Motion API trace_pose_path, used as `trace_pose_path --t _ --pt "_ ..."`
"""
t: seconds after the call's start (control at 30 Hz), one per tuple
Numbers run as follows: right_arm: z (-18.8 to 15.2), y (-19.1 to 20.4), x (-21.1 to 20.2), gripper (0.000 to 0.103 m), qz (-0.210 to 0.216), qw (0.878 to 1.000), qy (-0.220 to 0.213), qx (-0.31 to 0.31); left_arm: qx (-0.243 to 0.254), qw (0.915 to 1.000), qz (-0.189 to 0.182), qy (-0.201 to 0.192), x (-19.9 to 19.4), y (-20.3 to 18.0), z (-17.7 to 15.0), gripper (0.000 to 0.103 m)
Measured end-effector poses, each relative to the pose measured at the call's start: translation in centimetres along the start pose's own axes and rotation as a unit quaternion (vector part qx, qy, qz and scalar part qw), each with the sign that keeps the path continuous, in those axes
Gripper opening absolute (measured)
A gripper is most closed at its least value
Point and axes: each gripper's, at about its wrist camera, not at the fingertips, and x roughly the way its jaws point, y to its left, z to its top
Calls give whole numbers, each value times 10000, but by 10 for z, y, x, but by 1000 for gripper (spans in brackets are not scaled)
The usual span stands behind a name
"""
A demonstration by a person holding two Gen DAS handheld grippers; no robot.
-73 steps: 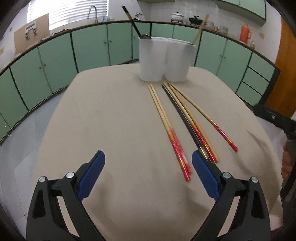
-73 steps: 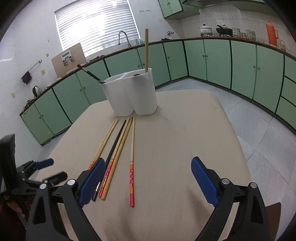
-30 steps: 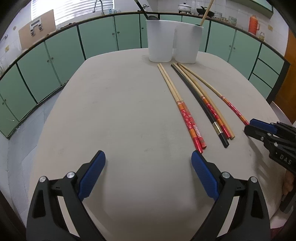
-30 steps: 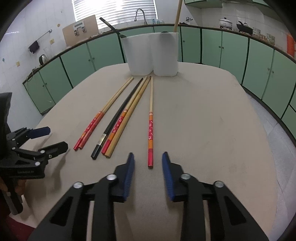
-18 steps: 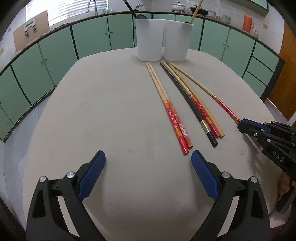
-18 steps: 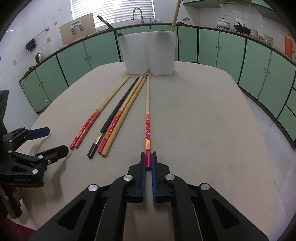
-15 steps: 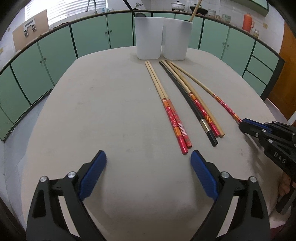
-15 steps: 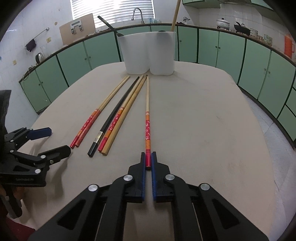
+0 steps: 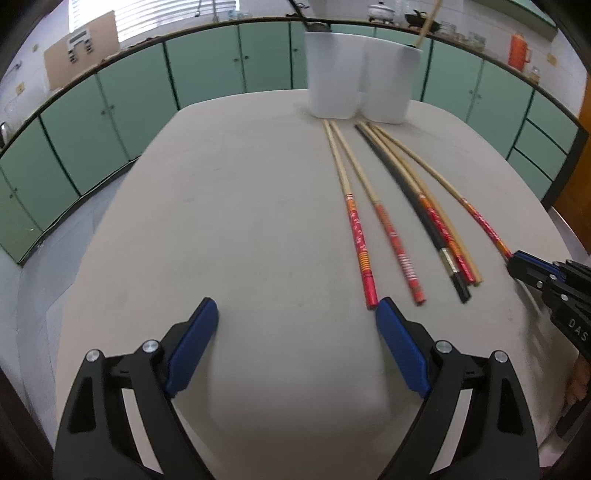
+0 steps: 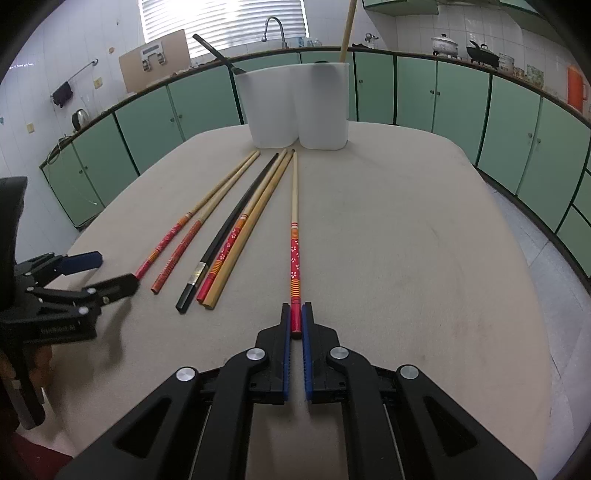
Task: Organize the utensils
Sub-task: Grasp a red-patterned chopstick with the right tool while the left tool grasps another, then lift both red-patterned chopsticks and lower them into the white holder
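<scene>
Several chopsticks lie side by side on the beige table [image 9: 258, 221], their tips toward a white two-cup utensil holder [image 9: 358, 92] at the far edge. My right gripper [image 10: 294, 323] is shut on the red end of the rightmost chopstick [image 10: 294, 229], which still lies flat on the table. My left gripper [image 9: 297, 325] is open and empty. Its right finger sits just short of the red end of the leftmost chopstick [image 9: 354, 218]. The right gripper also shows in the left wrist view [image 9: 524, 262]. The left gripper shows in the right wrist view [image 10: 107, 273].
The holder [image 10: 299, 107] has a black utensil [image 10: 218, 53] and a wooden stick [image 10: 347, 29] standing in it. Green cabinets [image 9: 110, 122] ring the room. The table's edge drops off to the floor on all sides.
My right gripper came down and closed on the red end of the rightmost chopstick. My left gripper has moved forward and right, up to the leftmost chopstick's end.
</scene>
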Motion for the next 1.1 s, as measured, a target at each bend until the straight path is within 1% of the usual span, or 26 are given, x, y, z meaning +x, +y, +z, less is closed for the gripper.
trace_pose_path --t 0.13,0.33,0.4,0.43,0.47,0.5,0.53,0.57,0.6,0.77,0.83,0.93,1.1 --pt "0 0 0 6 8 10000 1 6 40 10000 -61 -26 -1 -3 1 84" --pt "0 0 1 6 8 10000 5 3 106 9998 -164 -108 1 -13 1 67" --pt "0 0 1 6 14 10000 3 10 118 9996 -231 -149 1 -15 0 59" --pt "0 0 1 6 20 10000 7 19 138 9994 -253 -168 0 -17 0 51" --pt "0 0 1 6 19 10000 7 19 167 9993 -277 -187 0 -19 0 42" --pt "0 0 1 6 14 10000 6 16 199 9990 -359 -197 -1 -21 0 30" --pt "0 0 1 6 10 10000 7 14 206 9986 -440 -190 -1 -22 0 24" --pt "0 0 1 6 9 10000 7 12 202 9984 -501 -184 -2 -24 -1 13" --pt "-1 -1 2 6 15 10000 6 18 205 9980 -568 -178 -2 -25 -1 7" --pt "0 -2 0 6 66 10000 4 68 83 9975 -684 -159 -4 -22 1 6" --pt "1 -3 -3 6 42 10000 -20 47 54 9973 -690 -230 -10 -20 4 6" --pt "7 -3 -14 6 62 9999 -152 24 151 9968 -617 -479 -28 -19 11 6" --pt "25 -1 -47 6 58 9983 -565 -122 253 9936 -567 -945 -62 -14 27 6"
